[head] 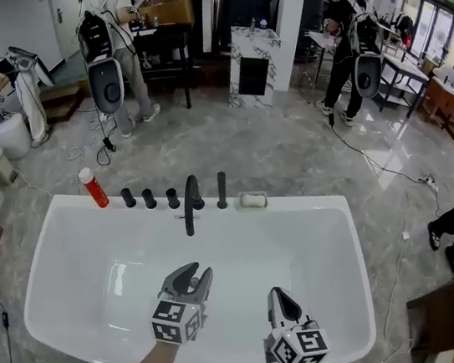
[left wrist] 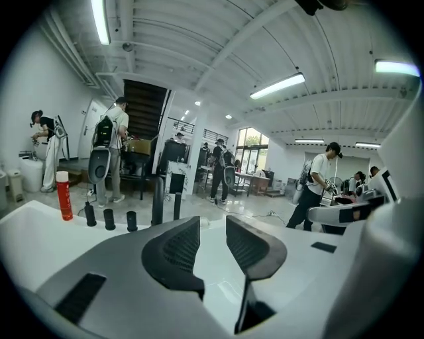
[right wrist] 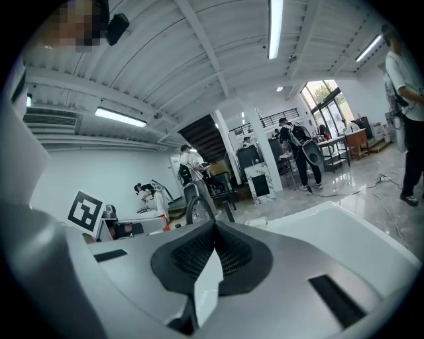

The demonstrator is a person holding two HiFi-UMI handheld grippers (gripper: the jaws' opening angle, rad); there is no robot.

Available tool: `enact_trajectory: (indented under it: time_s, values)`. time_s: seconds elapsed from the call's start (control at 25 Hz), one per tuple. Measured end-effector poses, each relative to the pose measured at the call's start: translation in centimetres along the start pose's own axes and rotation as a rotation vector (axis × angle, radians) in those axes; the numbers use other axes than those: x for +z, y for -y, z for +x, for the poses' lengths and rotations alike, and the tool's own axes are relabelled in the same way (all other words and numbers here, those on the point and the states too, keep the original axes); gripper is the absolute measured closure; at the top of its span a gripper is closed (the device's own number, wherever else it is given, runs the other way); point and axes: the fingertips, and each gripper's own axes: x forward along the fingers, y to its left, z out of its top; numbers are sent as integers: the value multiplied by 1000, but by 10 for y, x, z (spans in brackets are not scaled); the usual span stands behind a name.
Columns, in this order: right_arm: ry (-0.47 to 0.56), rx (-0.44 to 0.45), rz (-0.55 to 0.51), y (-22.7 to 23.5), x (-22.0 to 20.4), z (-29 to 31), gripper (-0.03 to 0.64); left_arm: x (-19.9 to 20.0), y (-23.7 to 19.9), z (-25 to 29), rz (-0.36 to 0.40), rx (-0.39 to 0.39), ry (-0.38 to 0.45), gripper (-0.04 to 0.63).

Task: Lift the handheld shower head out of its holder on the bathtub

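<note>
On the bathtub rim stands the shower head — base indistinct.

The bathtub is white, its knobs and spout black; the bottle is red (white cap) and the floor is veined grey.

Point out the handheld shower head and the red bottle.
handheld shower head (head: 222, 189): head view, middle of its upright black stem.
red bottle (head: 95, 191): head view, middle of its red body.

Shower head on bathtub far rim, spout left, bottle farther left
</note>
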Motion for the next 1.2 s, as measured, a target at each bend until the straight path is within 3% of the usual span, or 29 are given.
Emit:
enact_trajectory:
  time_s: [0.36,0.76,1.2]
  values:
    - [-51,48,3,88,-11,105,611,-6,-29,145,5,65,-11,454]
    - [-76,69,21,212,-74,208,611,-74,-52,322,-29,139,-21,431]
    - [-104,68,54,270,-134,285,611,-121,-106,428,-14,204,-45,407]
